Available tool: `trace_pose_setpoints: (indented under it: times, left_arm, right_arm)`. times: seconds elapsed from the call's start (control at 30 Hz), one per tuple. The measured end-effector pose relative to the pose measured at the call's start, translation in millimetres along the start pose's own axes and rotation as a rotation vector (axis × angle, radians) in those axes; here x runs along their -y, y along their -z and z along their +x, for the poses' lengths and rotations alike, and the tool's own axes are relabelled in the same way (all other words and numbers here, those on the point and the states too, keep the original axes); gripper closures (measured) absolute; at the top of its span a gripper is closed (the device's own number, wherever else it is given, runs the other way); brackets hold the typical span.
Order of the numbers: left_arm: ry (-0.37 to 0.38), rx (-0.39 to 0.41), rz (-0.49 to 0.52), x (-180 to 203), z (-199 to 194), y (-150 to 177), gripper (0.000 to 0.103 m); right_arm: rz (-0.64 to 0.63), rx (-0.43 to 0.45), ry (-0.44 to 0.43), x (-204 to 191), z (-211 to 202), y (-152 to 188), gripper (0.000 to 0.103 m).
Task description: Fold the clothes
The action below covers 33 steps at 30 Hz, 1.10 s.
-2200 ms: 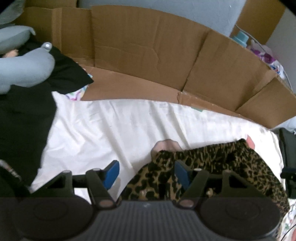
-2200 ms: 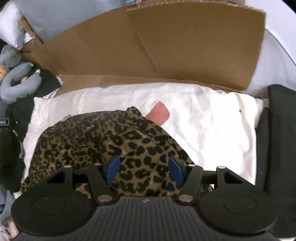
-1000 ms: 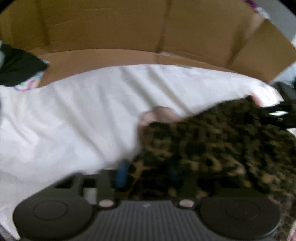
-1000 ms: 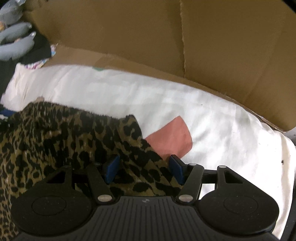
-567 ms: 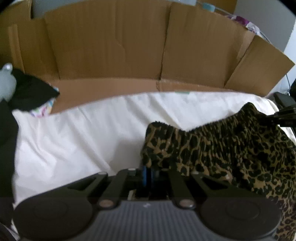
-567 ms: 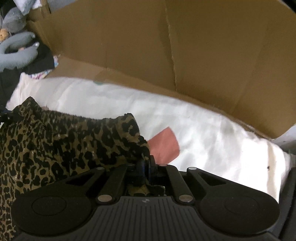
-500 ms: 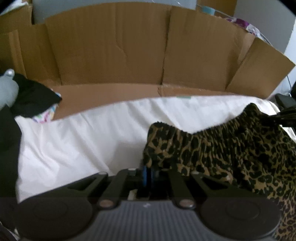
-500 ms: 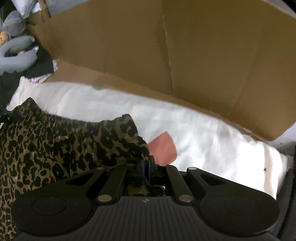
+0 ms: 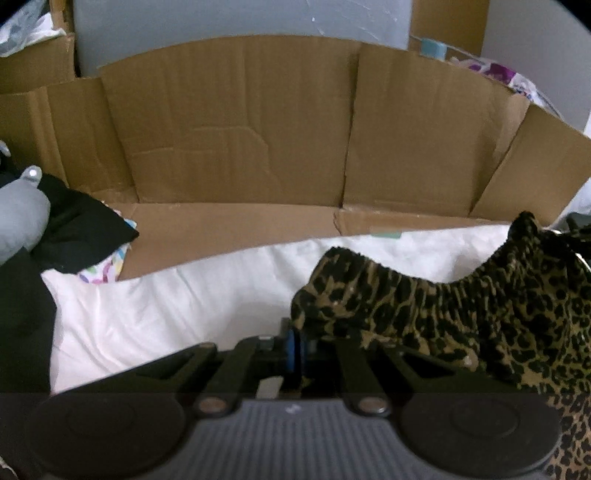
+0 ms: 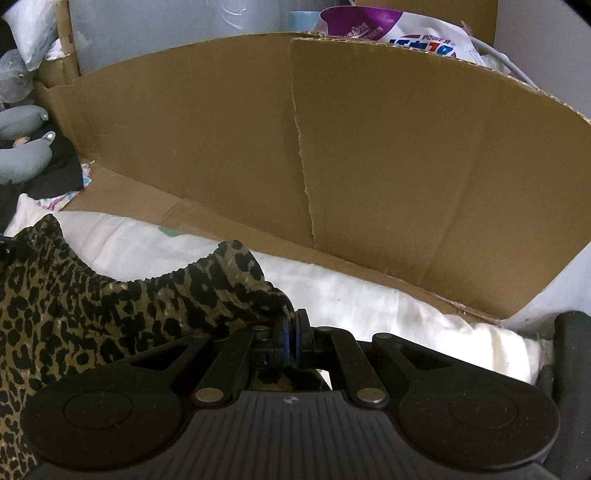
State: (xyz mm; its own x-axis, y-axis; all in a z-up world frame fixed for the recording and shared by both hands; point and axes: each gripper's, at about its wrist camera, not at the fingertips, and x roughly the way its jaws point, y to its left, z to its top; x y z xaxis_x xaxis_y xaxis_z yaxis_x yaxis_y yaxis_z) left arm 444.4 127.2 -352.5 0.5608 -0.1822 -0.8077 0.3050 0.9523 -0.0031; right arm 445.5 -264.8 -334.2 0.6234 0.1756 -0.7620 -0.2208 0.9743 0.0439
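In the left wrist view, a grey plush item (image 9: 18,218) is seen at the far left edge, resting against black clothing (image 9: 74,229). Just beside the black clothing, a small piece of multicoloured patterned fabric (image 9: 107,267) lies against the cardboard. A white sheet (image 9: 177,306) covers the working surface, and a creased cardboard wall (image 9: 240,122) stands behind it along the whole width. The left hand-held gripper (image 9: 293,345) is found clenched, with its blue pads pressed together on one end of the gathered waistband of the leopard-print garment (image 9: 461,306). From that grip the waistband runs to the right and rises to a second peak at the right edge of the view. The garment is held up off the white sheet at the waistband; the rest of it hangs down to the lower right.

In the right wrist view, the grey plush item (image 10: 26,158) and the black clothing (image 10: 62,170) appear at the far left. The leopard-print garment (image 10: 92,314) fills the lower left, with its waistband sagging between a raised peak at the left edge and the grip in the centre. The right hand-held gripper (image 10: 290,338) is found clenched on the other end of the waistband, fabric being pinched between its blue pads. The white sheet (image 10: 369,295) is visible behind and to the right. The cardboard wall (image 10: 369,147) stands behind, with a torn vertical seam. A purple-and-white printed package (image 10: 406,29) shows above its upper edge.
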Motion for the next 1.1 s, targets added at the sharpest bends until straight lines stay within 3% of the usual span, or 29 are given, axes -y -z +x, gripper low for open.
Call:
trace_pose_setpoints:
  times: [0.03, 0.1, 0.17, 0.23, 0.27, 0.4, 0.7, 1.1]
  left_arm:
    - [-0.005, -0.044, 0.008, 1.6, 8.3, 0.8, 0.091]
    - [-0.030, -0.124, 0.014, 3.6, 21.6, 4.9, 0.088]
    - [-0.049, -0.132, 0.017, 4.4, 21.7, 10.1, 0.079]
    - [-0.042, -0.117, 0.016, 4.8, 13.8, 15.0, 0.062]
    - [-0.043, -0.111, 0.025, 5.9, 9.6, 17.3, 0.060]
    - [-0.057, -0.090, 0.082, 16.7, -11.8, 23.8, 0.051]
    - [0.031, -0.113, 0.149, 56.0, -30.0, 52.8, 0.048]
    - [0.094, -0.213, 0.140, 72.4, -37.5, 120.7, 0.049]
  right_arm:
    - [0.010, -0.015, 0.008, 1.7, 2.7, 0.9, 0.101]
    - [0.029, -0.046, 0.025, 5.2, 8.1, 2.6, 0.098]
    - [0.048, -0.076, 0.041, 8.7, 13.5, 4.4, 0.081]
    - [0.069, -0.071, 0.037, 12.1, 7.4, 8.2, 0.059]
    - [0.072, -0.062, 0.027, 13.2, 1.9, 10.4, 0.052]
    - [0.069, -0.044, -0.013, 12.8, -19.5, 20.8, 0.050]
    - [0.042, -0.100, -0.128, -8.3, -47.3, 68.0, 0.050]
    - [-0.064, -0.253, -0.111, -31.3, -71.3, 156.6, 0.050]
